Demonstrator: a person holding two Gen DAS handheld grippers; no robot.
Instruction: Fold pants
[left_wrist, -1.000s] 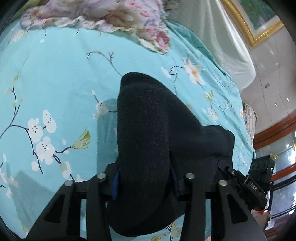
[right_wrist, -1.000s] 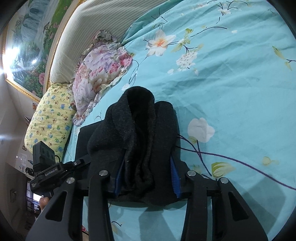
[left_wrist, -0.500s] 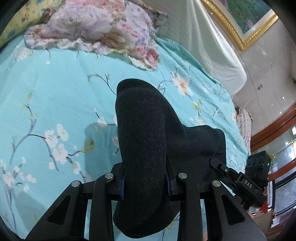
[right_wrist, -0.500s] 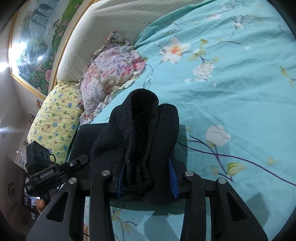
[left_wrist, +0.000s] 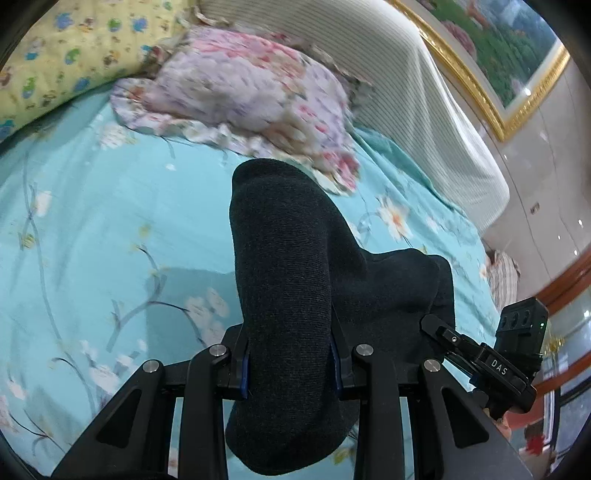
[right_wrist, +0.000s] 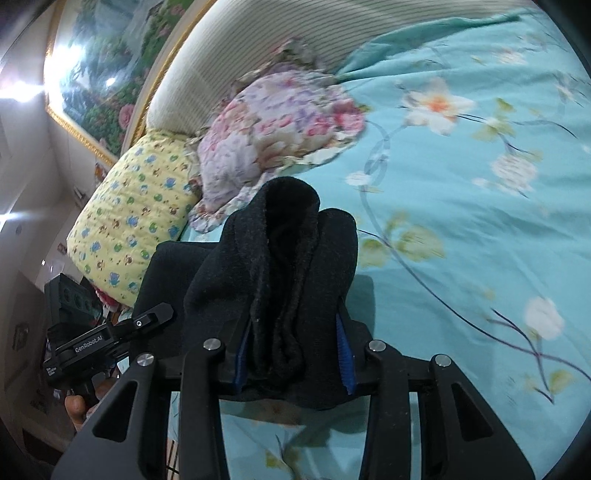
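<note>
We hold one pair of dark pants (left_wrist: 291, 288) up over the bed (left_wrist: 92, 236), a bunch of the fabric pinched in each tool. Our left tool (left_wrist: 288, 363) is clamped on a smooth, rounded fold of cloth; our right tool (right_wrist: 293, 354) is clamped on a thicker, crumpled bunch (right_wrist: 291, 266). The cloth spans from one tool to the other, and the rest of it hangs below our view, so we cannot tell whether it touches the bed.

We judge this to be the carry before a fold is laid down. To do it well, we would keep both tools level and apart enough to hold the span taut, lower it onto the bare middle of the bed, and let go only once the layers lie flat and lined up.

Toward the head of the bed lie two pillows, one floral (left_wrist: 251, 99) and one yellow (right_wrist: 136, 218), side by side and touching, well clear of the pants. Behind them stands one striped headboard (left_wrist: 424, 88).
</note>
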